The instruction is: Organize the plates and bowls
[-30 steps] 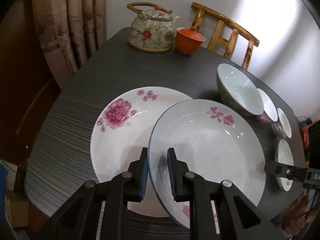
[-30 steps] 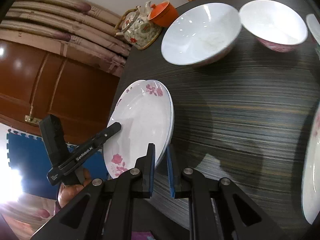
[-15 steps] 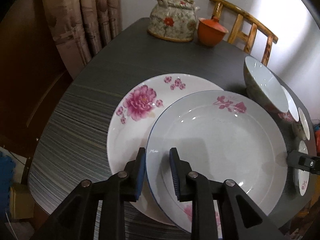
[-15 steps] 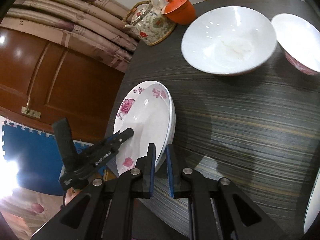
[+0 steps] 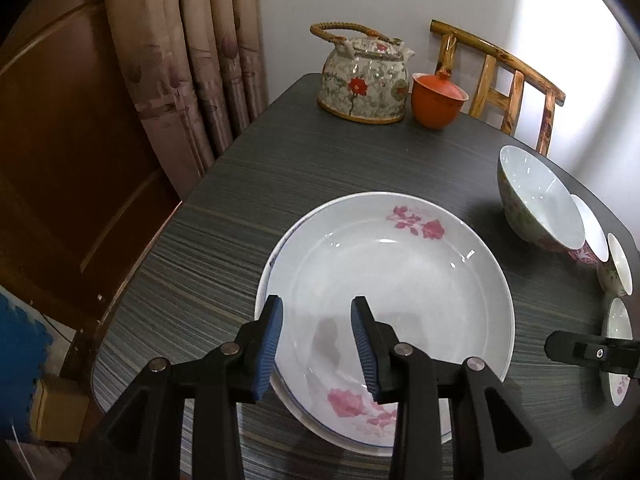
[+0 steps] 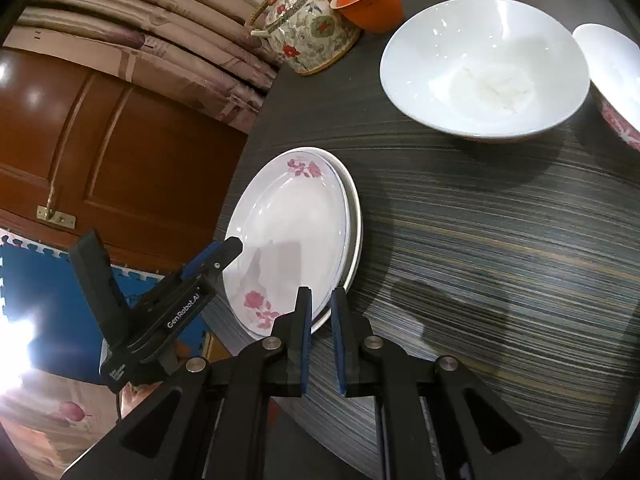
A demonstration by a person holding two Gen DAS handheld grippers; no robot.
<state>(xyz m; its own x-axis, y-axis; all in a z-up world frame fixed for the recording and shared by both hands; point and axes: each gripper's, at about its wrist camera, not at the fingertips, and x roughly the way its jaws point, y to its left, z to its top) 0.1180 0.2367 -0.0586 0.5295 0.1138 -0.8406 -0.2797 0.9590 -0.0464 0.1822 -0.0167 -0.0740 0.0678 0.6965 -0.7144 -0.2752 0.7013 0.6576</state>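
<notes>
"GenRobot.AI" marks the left gripper point(image 6: 234, 246), jaws just opening over the stacked plates point(image 5: 400, 276); right gripper point(image 6: 320, 304) shut, empty, at six o'clock.

Light: bright daylight is washing out the wall point(image 5: 592, 92) at upper right (the curtain side is staying dim).
Glare: a blown-out white patch is flaring at the lower left of the right wrist view.
Highlights: small glints are dotting the top plate point(image 5: 400, 288) and the large bowl point(image 6: 484, 68).
Shadows: soft gripper shadows are falling across the table point(image 6: 480, 260).
Edges: fisheye bending and dark corners are ringing both views.
Focus: everything is looking sharp.
</notes>
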